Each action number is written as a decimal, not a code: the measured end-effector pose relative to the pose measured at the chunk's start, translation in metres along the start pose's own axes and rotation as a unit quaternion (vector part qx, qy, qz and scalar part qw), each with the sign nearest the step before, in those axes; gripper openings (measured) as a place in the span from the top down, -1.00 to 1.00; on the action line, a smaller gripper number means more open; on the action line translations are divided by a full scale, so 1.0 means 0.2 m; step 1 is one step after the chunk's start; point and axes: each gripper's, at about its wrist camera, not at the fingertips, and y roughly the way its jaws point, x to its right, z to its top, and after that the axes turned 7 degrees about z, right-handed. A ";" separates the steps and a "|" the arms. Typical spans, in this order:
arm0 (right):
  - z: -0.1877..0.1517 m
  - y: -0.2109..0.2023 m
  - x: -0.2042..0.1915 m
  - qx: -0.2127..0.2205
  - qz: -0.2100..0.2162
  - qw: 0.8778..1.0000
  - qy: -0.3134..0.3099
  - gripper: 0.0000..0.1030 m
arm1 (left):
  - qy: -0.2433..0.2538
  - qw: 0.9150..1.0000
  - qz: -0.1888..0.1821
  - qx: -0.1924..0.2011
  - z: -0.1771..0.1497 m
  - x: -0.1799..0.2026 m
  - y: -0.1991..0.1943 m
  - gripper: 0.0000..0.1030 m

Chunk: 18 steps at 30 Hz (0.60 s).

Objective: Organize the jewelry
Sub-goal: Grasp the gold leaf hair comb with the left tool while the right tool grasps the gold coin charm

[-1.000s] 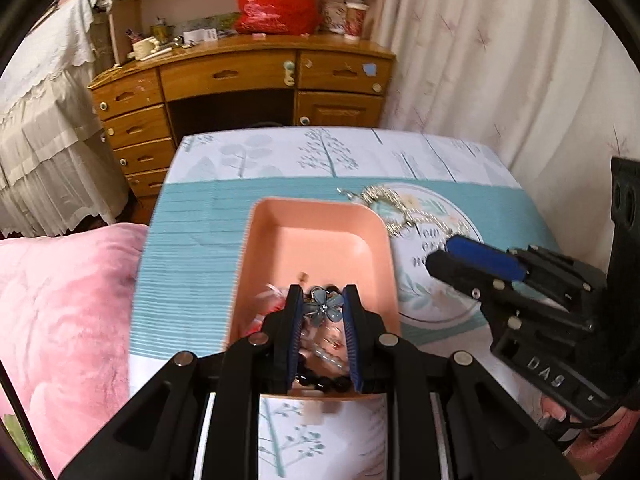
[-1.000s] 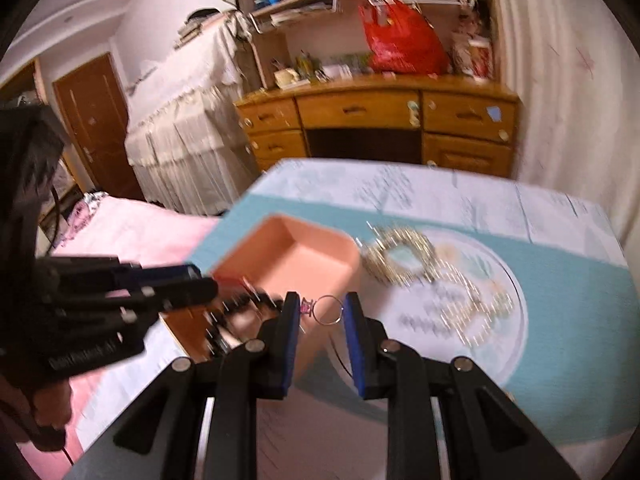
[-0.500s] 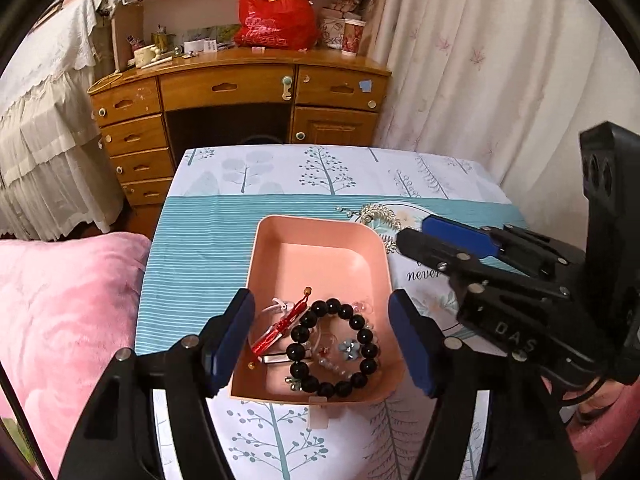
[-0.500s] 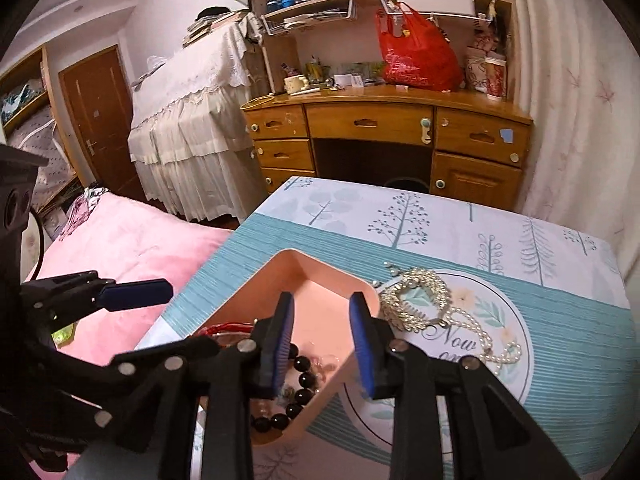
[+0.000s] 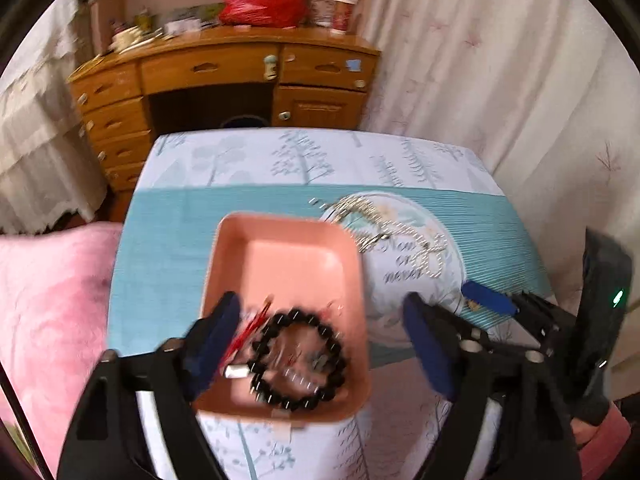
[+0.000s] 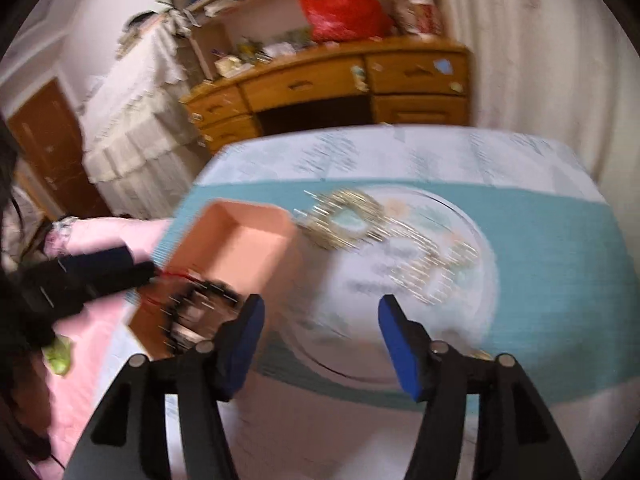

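Both pairs of my jaws are opening and hold nothing. My left gripper [image 5: 320,332] stands wide over the near end of the shallow salmon-pink plastic tray [image 5: 288,248] in the lower middle of its view, with the blue pads clear of everything under them. My right gripper [image 6: 320,332] is spreading above the bare printed circle of the teal-and-white tree-patterned tablecloth [image 6: 560,240], nothing between its pads.

I judge the sorting about half done. One black round-bead bracelet [image 5: 298,360] already lies in the tray's near end, with one red cord piece [image 5: 248,330] at its left and a few small silver bits inside and beside the ring, too blurred for me to count. The far half of the tray is bare.

Left to move: the heap of gold and pearl chains [image 6: 384,236] lying on the cloth just right of the tray's far corner, in the middle of the right view. It looks like one gold loop and one pearl strand, tangled or touching, though motion blur keeps me from being sure there are only two.

One small gold-coloured thing [image 5: 472,304] sits on the cloth by my right finger.
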 end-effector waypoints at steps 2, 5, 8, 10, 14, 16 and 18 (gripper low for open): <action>-0.03 0.00 0.06 -0.012 -0.022 1.000 0.002 -0.19 | 0.033 0.999 -0.007 -0.001 0.09 0.06 0.02 -0.76; -0.08 -0.03 0.13 -0.022 -0.063 0.997 -0.025 -0.20 | 0.092 0.995 -0.023 -0.022 0.24 0.15 0.07 -0.88; -0.12 -0.05 0.17 -0.016 -0.109 0.992 -0.057 -0.20 | 0.151 0.987 -0.019 -0.043 0.36 0.24 0.15 -0.96; -0.15 -0.05 0.19 -0.014 -0.128 0.989 -0.076 -0.20 | 0.195 0.979 -0.006 -0.067 0.42 0.31 0.25 -0.96; -0.19 -0.03 0.21 -0.013 -0.144 0.984 -0.101 -0.20 | 0.249 0.961 0.003 -0.124 0.50 0.43 0.47 -0.96; -0.20 -0.01 0.21 -0.013 -0.141 0.984 -0.105 -0.20 | 0.240 0.957 -0.006 -0.161 0.52 0.46 0.60 -0.96; -0.20 0.01 0.20 -0.014 -0.133 0.985 -0.108 -0.20 | 0.236 0.952 0.006 -0.194 0.52 0.48 0.71 -0.96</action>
